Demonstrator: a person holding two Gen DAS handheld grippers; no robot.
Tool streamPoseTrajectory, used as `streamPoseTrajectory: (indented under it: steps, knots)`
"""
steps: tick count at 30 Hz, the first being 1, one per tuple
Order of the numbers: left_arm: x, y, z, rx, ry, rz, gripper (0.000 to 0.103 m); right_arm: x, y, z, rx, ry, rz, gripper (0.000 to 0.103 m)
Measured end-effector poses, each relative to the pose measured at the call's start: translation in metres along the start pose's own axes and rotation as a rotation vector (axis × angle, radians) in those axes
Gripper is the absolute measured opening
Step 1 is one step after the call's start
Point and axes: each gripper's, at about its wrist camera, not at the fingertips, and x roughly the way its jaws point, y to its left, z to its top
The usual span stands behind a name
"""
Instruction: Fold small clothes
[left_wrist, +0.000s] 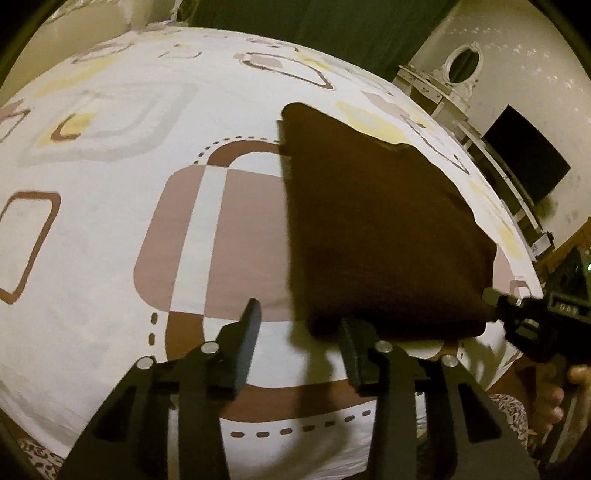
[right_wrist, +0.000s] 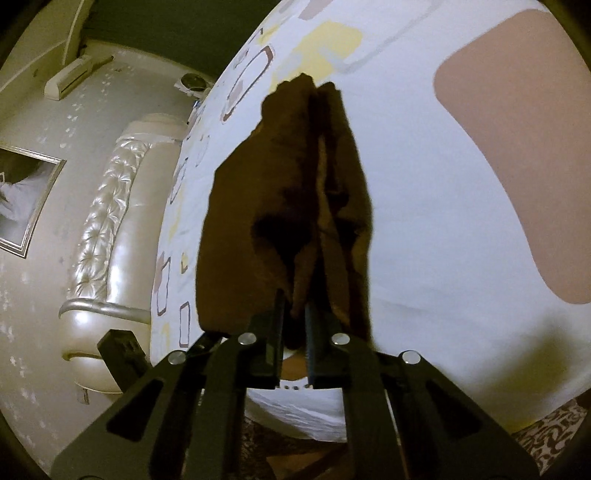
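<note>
Spreading across both views is the patterned bedsheet (left_wrist: 110, 221), and the brown cloth (left_wrist: 369, 221) is hanging just above it, the right gripper (right_wrist: 293, 314) pinching its near edge tight while the left gripper (left_wrist: 301, 325) is hovering beside it, fingers spread, gripping nothing.

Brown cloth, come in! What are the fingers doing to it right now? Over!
Right gripper shut on brown cloth, lifted off bedsheet. Left gripper open, cloth edge between fingers, not pinched. Nothing in the way.
</note>
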Motion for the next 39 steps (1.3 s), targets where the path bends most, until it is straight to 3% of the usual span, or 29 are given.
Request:
streamPoseTrajectory:
  steps: [3,8,13,39]
  knots:
    - [0.000,0.008,0.001,-0.025,0.010,-0.027,0.036,0.003,-0.012,-0.003,0.025,0.002,-0.005,0.008]
    - [-0.002,0.002,-0.002,0.050,0.005,-0.015,0.037,0.009,-0.023,-0.005,0.039,-0.002,-0.002,0.008]
    - [-0.002,0.009,0.000,0.036,0.020,-0.054,0.037,0.010,-0.024,-0.005,0.044,0.003,0.012,0.008]
    - [-0.002,0.011,0.000,0.040,0.024,-0.036,0.037,0.004,-0.026,-0.003,0.059,0.005,0.035,0.008]
